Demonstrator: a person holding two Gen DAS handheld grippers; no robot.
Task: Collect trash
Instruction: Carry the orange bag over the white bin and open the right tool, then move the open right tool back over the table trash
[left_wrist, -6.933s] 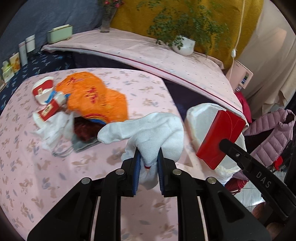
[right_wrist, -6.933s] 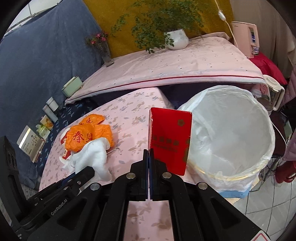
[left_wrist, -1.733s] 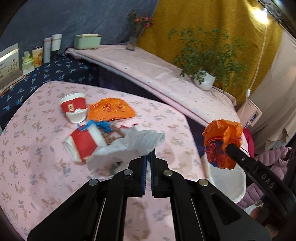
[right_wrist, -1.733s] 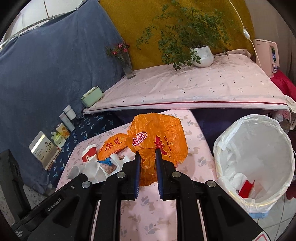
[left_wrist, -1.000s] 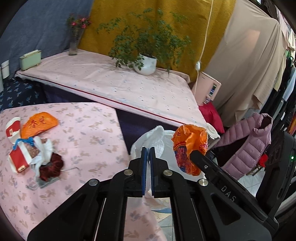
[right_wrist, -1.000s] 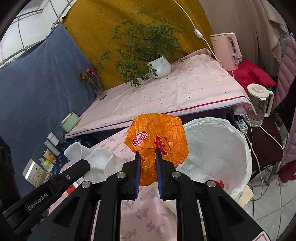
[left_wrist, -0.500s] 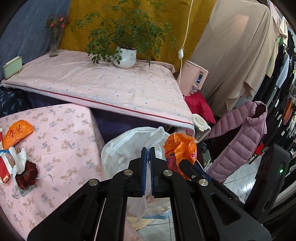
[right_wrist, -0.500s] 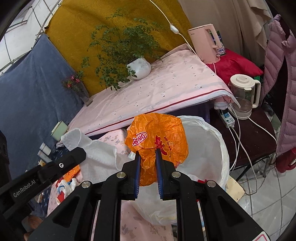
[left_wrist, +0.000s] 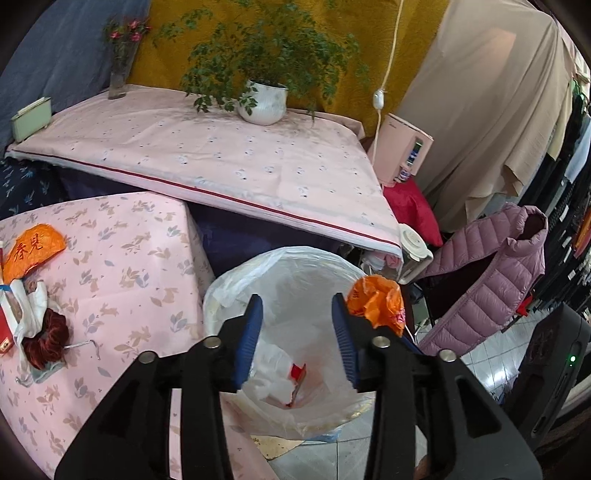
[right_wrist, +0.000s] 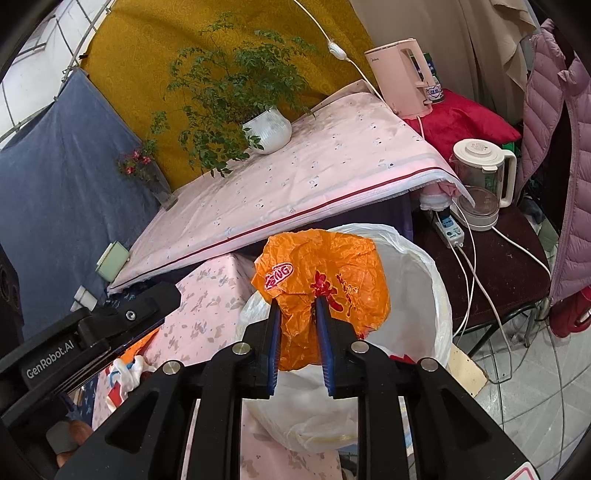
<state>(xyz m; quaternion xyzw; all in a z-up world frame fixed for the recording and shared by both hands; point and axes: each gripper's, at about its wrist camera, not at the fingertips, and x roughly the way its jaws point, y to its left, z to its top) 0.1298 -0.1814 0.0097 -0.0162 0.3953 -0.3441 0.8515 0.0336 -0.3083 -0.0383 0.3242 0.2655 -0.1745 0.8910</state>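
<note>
Left gripper (left_wrist: 297, 328) fingers just opened, empty, over white-lined trash bin (left_wrist: 236, 284); right gripper (right_wrist: 298, 332) fingers loosening, crumpled orange plastic bag (right_wrist: 332, 273) between them

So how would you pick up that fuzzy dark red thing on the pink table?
The dark red scrunchie lies as a soft, bunched lump on the floral tablecloth, touching white wrappers on its far side. I'd probably come down from above and pinch across its near, free edge, where nothing crowds it.

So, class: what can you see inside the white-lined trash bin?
Inside the trash bin lie crumpled white plastic and a red scrap. The left gripper and the orange bag in the right gripper cover parts of the inside.
</note>
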